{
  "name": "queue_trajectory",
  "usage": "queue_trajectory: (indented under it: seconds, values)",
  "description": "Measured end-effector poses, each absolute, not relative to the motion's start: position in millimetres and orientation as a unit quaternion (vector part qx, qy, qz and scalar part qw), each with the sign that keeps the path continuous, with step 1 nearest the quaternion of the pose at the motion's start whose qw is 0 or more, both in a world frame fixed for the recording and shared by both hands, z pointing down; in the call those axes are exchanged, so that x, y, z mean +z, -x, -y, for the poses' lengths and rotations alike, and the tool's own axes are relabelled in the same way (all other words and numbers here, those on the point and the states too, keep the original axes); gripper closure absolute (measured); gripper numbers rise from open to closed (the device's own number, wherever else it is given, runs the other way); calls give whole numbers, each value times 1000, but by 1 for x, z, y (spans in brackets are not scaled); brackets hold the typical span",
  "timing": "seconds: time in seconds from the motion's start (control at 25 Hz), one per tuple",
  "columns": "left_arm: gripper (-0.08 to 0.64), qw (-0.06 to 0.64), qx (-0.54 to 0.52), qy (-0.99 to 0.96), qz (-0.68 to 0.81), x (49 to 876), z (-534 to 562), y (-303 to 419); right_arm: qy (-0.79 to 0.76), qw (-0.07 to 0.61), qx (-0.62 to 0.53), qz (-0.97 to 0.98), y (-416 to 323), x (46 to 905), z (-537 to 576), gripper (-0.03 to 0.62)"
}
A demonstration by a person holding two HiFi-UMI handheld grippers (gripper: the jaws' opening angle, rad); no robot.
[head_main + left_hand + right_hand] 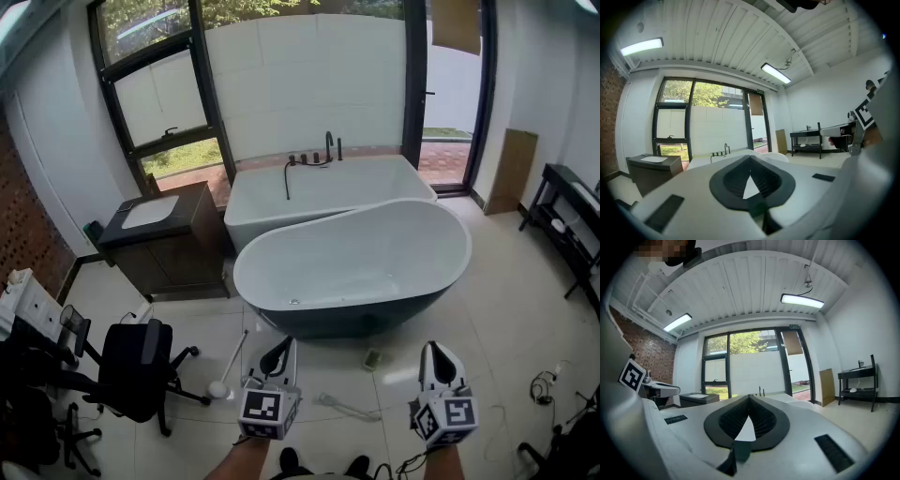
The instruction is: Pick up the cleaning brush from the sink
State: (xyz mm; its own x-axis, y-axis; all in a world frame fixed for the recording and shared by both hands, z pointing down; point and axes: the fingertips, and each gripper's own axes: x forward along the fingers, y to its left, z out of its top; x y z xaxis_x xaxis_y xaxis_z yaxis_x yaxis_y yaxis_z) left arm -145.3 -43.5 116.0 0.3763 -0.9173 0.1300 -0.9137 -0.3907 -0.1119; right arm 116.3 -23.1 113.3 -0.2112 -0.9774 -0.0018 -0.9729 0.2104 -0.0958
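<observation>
White rectangular basin top on the dark wood vanity cabinet (150, 212) = the sink, far left against the window wall, well apart from both grippers. I can't make out a cleaning brush in it from any view, so the brush's long axis is unknown.

Left gripper (278, 352) and right gripper (439, 354) are held low and near, side by side, pointing roughly level toward the oval white-lined, dark-shelled bathtub (246, 279). Both sets of jaws are closed tip to tip with nothing between them, as their own views confirm: left (750, 158), right (749, 397).

The sink lies far-left of the jaws, so the left gripper is the nearer one. My guess is the move needs a walk left past the black office chair (141, 361).

Only the head view shows the floor. A white long-handled thing with a round head (218, 389) lies just left of the left gripper, handle running near-left to far-right. It may be a brush, unconfirmed.

Both gripper views see the vanity side-on (650, 165) (697, 399), with the inside of the basin hidden.
</observation>
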Motion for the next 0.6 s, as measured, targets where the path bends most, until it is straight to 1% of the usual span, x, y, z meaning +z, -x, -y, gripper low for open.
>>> queue_trajectory:
  seconds: [0.16,0.28,0.6]
  values:
    - [560,4,-98,821,-562,130,39,124,608,24,-45,-792,-131,129,25,588]
    - [560,14,-104,814,-572,135,44,112,593,10,-50,-803,-138,143,36,587]
    - [557,5,-125,813,-569,179,78,130,571,-42,-62,-817,-106,197,80,586]
